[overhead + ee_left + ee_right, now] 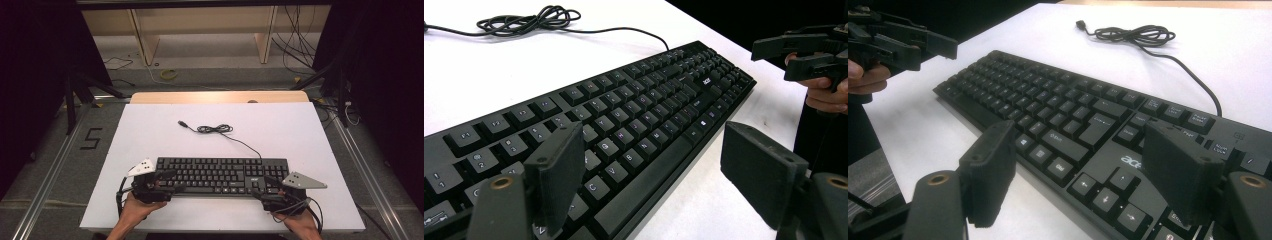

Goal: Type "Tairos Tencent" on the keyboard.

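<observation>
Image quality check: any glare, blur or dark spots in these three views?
High view: white table evenly lit, surroundings nearly black, black keyboard keeps little detail. Left gripper view: near jaws soft, key legends readable mid-frame. Right gripper view: same soft jaws, coiled cable sharp, no strong glare.

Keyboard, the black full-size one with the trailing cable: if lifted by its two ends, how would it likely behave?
The flat black plastic keyboard looks rigid, so it would probably lift level without sagging. It lies low and wide on the white table, so tipping or rolling seems unlikely. Its thin black cable, loosely coiled behind, is floppy and would likely drag along.
</observation>
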Motion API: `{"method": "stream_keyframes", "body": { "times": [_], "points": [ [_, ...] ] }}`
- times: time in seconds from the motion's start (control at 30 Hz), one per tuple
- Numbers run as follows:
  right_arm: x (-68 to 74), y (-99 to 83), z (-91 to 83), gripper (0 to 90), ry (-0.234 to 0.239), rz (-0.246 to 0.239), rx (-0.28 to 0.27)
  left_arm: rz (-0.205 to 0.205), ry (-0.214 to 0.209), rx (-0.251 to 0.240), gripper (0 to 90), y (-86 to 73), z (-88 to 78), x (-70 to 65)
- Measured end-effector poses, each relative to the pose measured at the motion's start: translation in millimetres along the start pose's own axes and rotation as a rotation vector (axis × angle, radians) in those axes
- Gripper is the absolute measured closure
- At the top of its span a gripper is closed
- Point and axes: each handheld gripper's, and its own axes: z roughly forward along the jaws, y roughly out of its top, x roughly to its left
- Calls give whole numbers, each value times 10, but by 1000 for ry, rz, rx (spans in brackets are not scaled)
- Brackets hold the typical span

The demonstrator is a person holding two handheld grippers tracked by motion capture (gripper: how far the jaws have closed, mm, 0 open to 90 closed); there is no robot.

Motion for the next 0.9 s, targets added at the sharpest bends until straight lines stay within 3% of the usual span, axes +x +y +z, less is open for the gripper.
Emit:
{"method": "stream_keyframes", "body": {
  "times": [0.5,0.7,0.77,0.87,0.9],
  "points": [
    [11,6,16,309,1,-2,3,-2,3,0,253,-1,3,0],
    [31,54,97,314,14,10,6,-6,6,-4,253,6,-7,18],
    [25,106,145,319,41,49,12,-16,12,-4,253,13,-19,36],
    [-10,194,243,327,138,187,33,-28,25,-6,256,29,-52,66],
    [-8,225,282,327,147,194,33,-37,31,-7,256,34,-60,79]
  ]
}}
